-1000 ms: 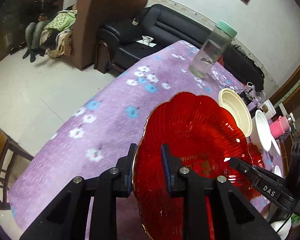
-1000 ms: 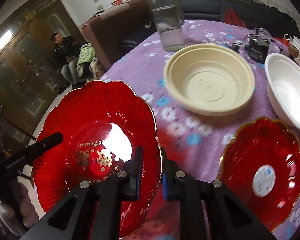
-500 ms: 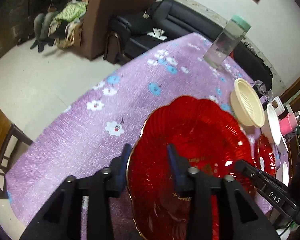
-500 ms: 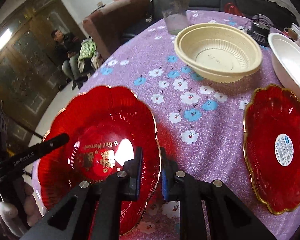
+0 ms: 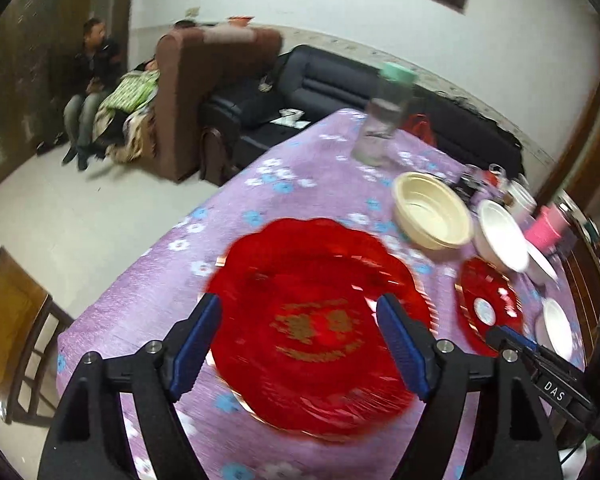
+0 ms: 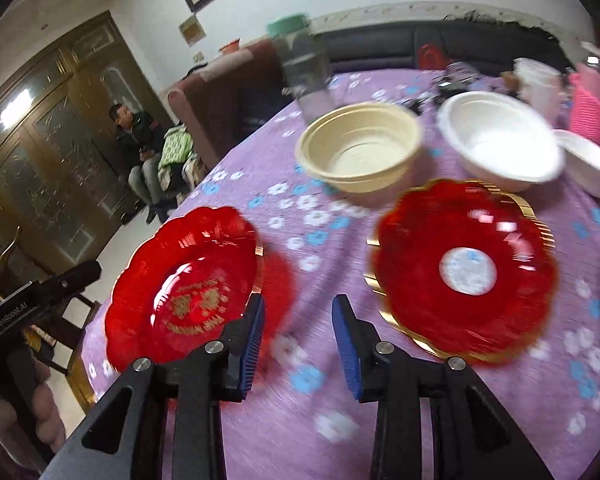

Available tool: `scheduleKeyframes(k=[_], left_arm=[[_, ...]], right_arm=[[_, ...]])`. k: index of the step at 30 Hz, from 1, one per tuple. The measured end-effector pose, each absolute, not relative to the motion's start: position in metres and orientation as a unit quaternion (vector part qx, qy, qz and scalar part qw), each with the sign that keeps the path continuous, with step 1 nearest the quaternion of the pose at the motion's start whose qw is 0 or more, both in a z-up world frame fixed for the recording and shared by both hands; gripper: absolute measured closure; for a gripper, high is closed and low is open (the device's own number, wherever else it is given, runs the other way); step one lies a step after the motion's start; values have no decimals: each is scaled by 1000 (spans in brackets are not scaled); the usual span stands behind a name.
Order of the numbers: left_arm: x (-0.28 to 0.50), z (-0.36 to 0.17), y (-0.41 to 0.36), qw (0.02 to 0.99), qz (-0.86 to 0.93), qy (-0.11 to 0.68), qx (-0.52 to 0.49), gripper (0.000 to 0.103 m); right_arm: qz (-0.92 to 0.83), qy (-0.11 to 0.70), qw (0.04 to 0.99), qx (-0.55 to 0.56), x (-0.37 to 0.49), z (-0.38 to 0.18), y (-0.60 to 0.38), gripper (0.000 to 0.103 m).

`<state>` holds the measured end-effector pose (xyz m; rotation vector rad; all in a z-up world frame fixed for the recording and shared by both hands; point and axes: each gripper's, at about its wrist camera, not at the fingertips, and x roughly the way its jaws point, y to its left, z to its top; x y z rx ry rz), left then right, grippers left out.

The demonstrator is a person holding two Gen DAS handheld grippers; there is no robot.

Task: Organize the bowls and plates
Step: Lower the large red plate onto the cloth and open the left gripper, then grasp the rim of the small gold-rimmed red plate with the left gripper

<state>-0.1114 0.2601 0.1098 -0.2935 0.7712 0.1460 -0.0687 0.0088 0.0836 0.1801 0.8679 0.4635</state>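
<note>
Left claw (image 5: 300,344) spread wide — the big red plate (image 5: 316,324) lies flat on the purple cloth (image 5: 148,280) between its fingers, untouched. Right claw (image 6: 298,340) gapes too — second red plate (image 6: 464,272) just ahead-right, cream bowl (image 6: 360,148) beyond.

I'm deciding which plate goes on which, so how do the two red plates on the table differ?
The left red plate carries gold lettering at its centre; the right red plate carries a round white sticker there. The left red plate lies near the table's edge, the right red plate further in, just in front of the cream bowl and white bowl. Both are scalloped, gold-rimmed and free of either gripper's open jaws.
</note>
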Motion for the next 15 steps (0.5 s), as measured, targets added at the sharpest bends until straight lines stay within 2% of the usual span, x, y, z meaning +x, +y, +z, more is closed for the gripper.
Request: scheduleKeyframes(k=[5,15], left_arm=[[-114,118,218,920,26,374,-119,17],[-104,103,138,910,-42,407,-71,17]], right_arm=[[162,391,900,106,-95,89,-65,51],[64,378,904,190,-124,76,-196,52]])
